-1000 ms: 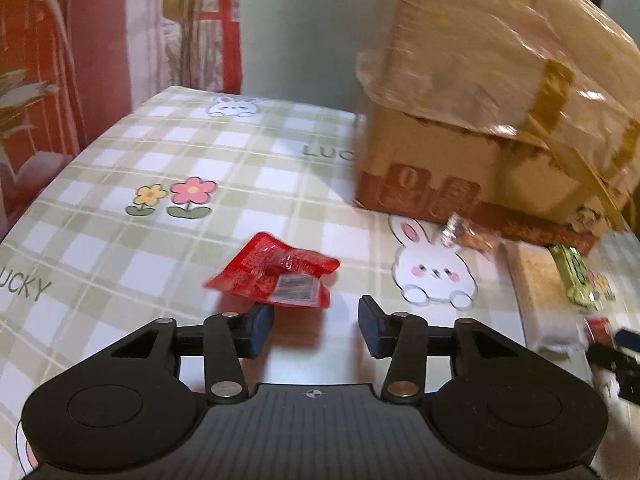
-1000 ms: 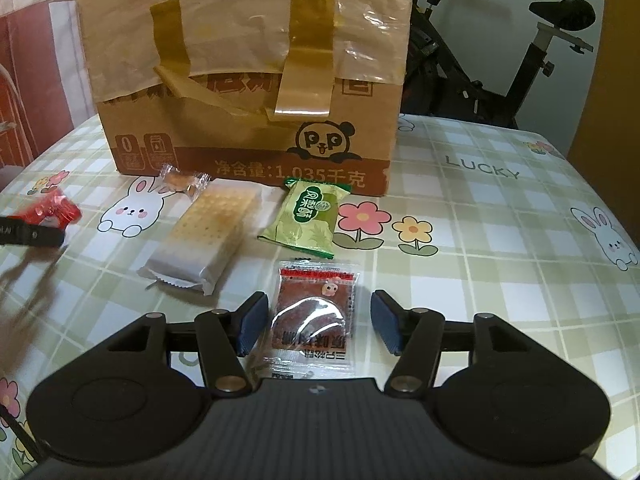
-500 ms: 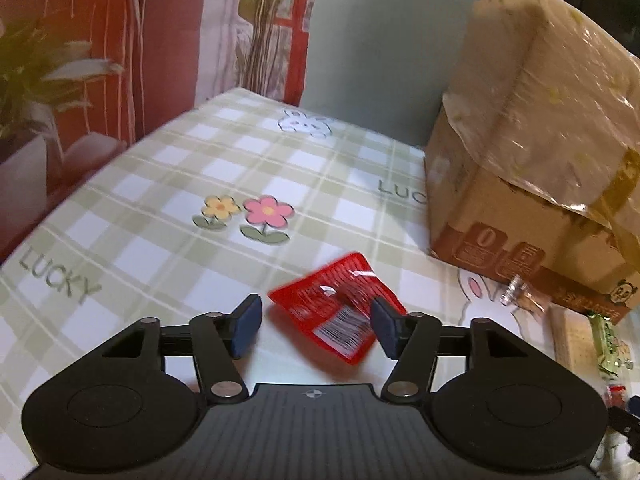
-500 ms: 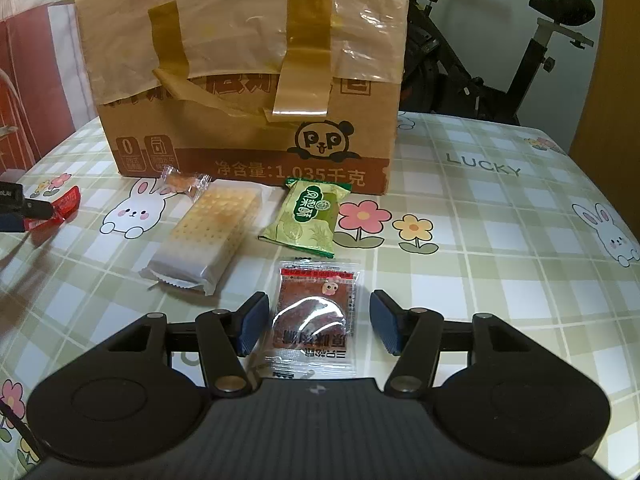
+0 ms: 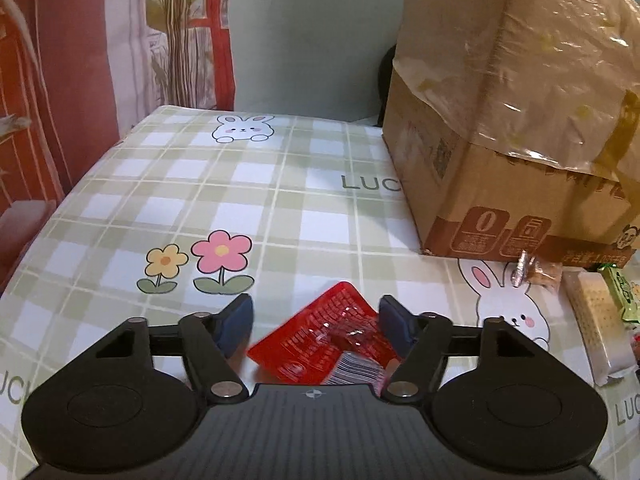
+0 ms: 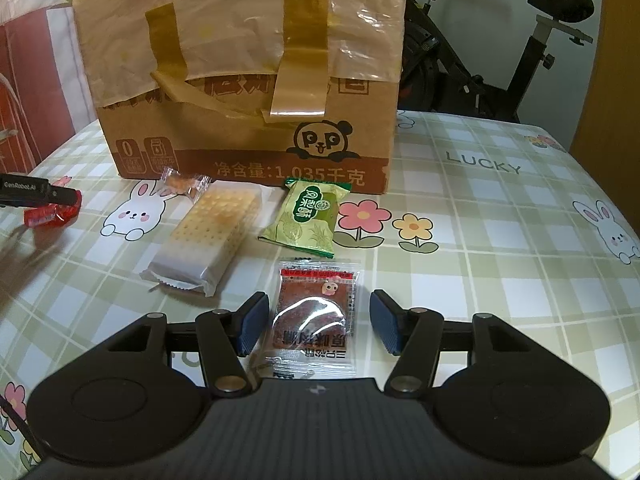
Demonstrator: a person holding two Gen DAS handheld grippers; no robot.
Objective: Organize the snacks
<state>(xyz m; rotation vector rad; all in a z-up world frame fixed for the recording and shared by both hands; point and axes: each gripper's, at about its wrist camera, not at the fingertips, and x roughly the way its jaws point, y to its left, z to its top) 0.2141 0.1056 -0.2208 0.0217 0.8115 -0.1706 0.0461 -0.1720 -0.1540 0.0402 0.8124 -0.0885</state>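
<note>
Left hand-held gripper (image 5: 316, 322) hangs low over the checked tabletop (image 5: 280, 208), its jaws opening, with the red snack packet (image 5: 332, 342) lying between them. The packet's right edge reaches the right pad and a gap shows at the left pad, so nothing is clamped. Right of it, at the foot of the taped cardboard box (image 5: 516, 136), lies a small clear-wrapped candy (image 5: 534, 270), then the cracker pack (image 5: 598, 326) and the green pastry packet (image 5: 624, 294) at the frame edge.

From the right wrist view, the cracker pack (image 6: 212, 236) and green pastry packet (image 6: 310, 214) sit side by side before the cardboard box (image 6: 248, 80). Right hand-held gripper (image 6: 316, 324) stands moderately open around a clear packet of brown dried snack (image 6: 314, 316) flat on the tabletop (image 6: 500, 240), both pads just clear of its sides.
</note>
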